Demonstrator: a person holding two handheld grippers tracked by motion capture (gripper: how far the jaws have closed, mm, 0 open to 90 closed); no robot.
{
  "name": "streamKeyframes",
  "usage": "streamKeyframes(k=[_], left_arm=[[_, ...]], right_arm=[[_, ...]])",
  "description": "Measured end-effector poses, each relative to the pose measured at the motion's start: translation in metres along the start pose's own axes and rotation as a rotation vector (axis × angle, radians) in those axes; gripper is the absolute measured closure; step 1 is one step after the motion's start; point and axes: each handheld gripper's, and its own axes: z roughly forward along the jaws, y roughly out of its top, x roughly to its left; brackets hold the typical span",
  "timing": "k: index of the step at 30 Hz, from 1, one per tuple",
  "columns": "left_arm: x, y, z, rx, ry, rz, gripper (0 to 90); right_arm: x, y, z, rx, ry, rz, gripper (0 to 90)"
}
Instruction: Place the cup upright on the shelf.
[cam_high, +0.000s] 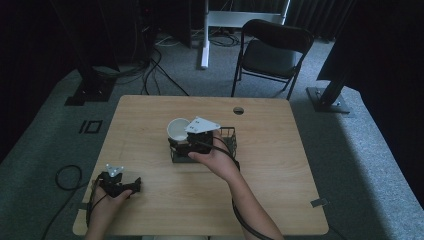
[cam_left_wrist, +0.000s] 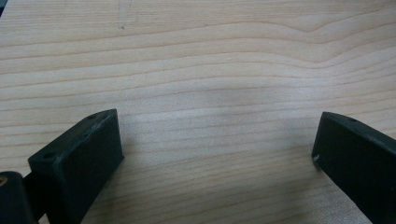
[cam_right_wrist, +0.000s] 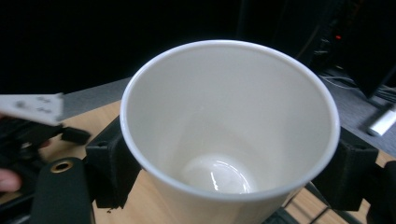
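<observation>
Your right tongs are clamped on the white paper cup, one jaw pressed to each side of its wall just below the rim, which keeps it mouth-up, slightly tilted, and lets you carry it without crushing the lip. In the high view those tongs hold the cup just above and at the far-left corner of the black wire basket, which sits directly under your hand; my guess is you are either lifting the cup out or setting it in. Your left tongs rest idle near the table's close edge, well apart from the cup, jaws spread wide with bare wood between them. Count: one cup, empty inside; one basket; two tongs; one folding chair beyond the table.
</observation>
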Motion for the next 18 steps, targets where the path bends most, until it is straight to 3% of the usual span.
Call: streamKeyframes(k=[9, 18], left_arm=[[0.000, 0.000, 0.000, -0.001, 0.000, 0.000, 1.9], [0.000, 0.000, 0.000, 0.000, 0.000, 0.001, 1.8]], right_arm=[[-0.027, -0.013, 0.021, 0.030, -0.117, 0.071, 19.9], [-0.034, -0.036, 0.042, 0.074, -0.142, 0.121, 19.9]])
